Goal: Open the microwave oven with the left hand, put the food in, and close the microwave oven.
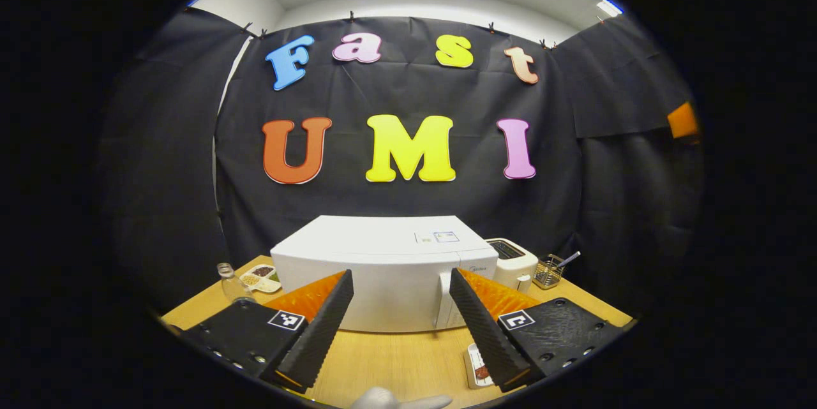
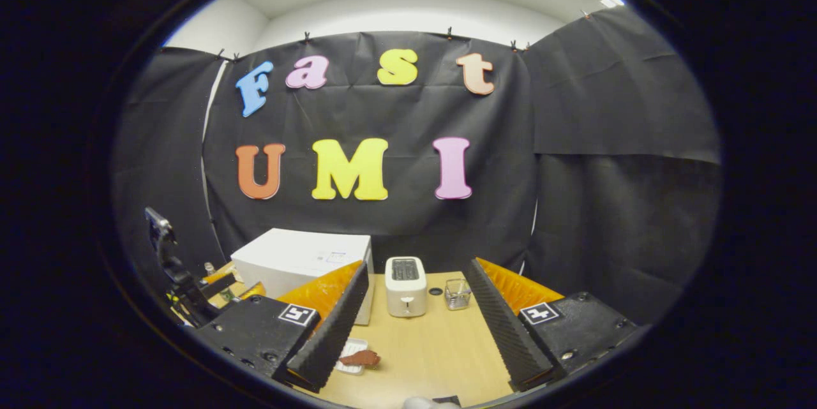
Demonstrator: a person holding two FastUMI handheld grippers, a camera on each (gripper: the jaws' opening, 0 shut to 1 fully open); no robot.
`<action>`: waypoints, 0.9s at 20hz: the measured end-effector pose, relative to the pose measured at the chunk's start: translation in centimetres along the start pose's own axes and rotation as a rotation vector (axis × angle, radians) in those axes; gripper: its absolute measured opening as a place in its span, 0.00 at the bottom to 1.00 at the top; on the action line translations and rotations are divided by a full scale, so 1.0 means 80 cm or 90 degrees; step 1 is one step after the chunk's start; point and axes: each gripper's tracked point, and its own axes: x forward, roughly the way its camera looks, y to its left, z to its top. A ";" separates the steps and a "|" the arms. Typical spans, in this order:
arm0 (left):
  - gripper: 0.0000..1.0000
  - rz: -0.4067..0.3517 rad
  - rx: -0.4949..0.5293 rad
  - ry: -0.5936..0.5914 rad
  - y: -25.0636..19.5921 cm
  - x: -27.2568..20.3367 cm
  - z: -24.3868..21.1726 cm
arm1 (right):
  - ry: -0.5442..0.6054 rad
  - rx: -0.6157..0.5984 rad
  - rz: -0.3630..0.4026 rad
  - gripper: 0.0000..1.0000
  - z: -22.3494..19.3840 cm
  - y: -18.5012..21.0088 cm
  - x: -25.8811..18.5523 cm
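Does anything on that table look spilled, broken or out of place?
Nothing stands out. The white microwave oven sits square with its door shut, the toaster stands upright beside it, and the food lies on its small tray, nothing spilled on the wooden table.

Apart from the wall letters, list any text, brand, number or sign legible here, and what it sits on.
None can be read.
Microwave oven: stickers on its top and a small mark on its front, all too small to read.
Left gripper and right gripper: square black-and-white marker tags, patterns rather than words.
Toaster: no text visible.
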 end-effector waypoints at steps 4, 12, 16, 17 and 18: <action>0.94 -0.008 -0.001 0.037 -0.044 0.055 -0.056 | 0.024 -0.018 -0.020 1.00 -0.012 -0.029 -0.001; 0.87 0.008 0.015 0.062 -0.071 0.160 -0.115 | 0.108 -0.003 -0.053 1.00 -0.053 -0.089 0.010; 0.58 0.016 0.002 0.069 -0.072 0.175 -0.125 | 0.113 -0.015 -0.063 1.00 -0.056 -0.106 0.016; 0.50 0.019 -0.005 0.069 -0.069 0.179 -0.125 | 0.117 -0.014 -0.060 1.00 -0.057 -0.107 0.017; 0.40 0.011 -0.022 0.068 -0.074 0.184 -0.128 | 0.121 -0.012 -0.057 0.92 -0.059 -0.106 0.019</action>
